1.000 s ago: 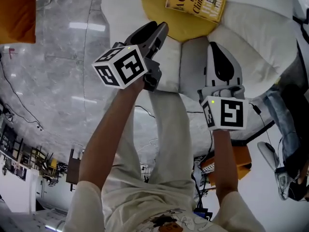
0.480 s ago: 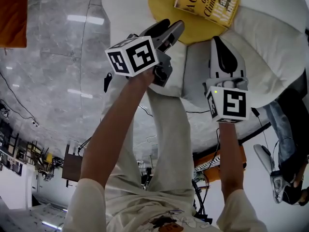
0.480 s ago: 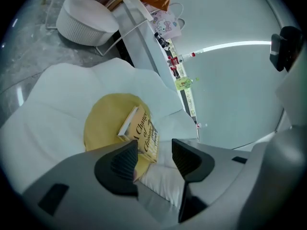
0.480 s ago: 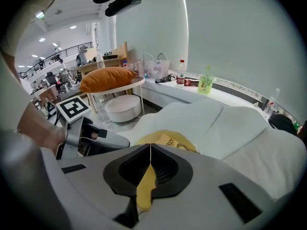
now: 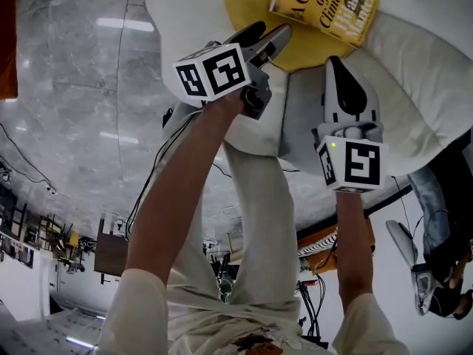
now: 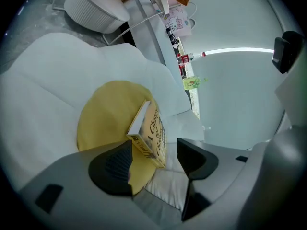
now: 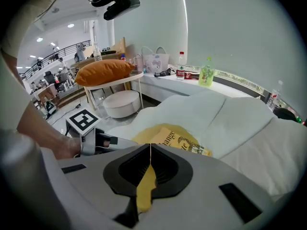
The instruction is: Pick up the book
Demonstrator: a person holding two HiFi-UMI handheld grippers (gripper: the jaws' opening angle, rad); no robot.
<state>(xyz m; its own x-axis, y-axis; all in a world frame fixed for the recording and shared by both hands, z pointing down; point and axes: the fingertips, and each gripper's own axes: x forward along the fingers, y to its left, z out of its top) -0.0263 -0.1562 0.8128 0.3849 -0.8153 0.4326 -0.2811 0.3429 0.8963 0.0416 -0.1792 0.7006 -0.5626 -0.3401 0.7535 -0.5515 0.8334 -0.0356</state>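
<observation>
Big white petal-shaped cushion (image 5: 414, 87), round yellow pad (image 5: 251, 6) at its centre, yellow paperback book (image 5: 325, 6) flat on that. Left gripper (image 5: 272, 34) is opening, nothing between its jaws. The book is just ahead, spine seemingly crosswise. Right gripper (image 5: 334, 63) is pinched together, empty.

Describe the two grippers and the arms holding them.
The left gripper and right gripper are grey with black pads; each carries a white cube with black square markers. The left gripper's jaws are opening, nothing between them. Arms are bare below short cream sleeves.
</observation>
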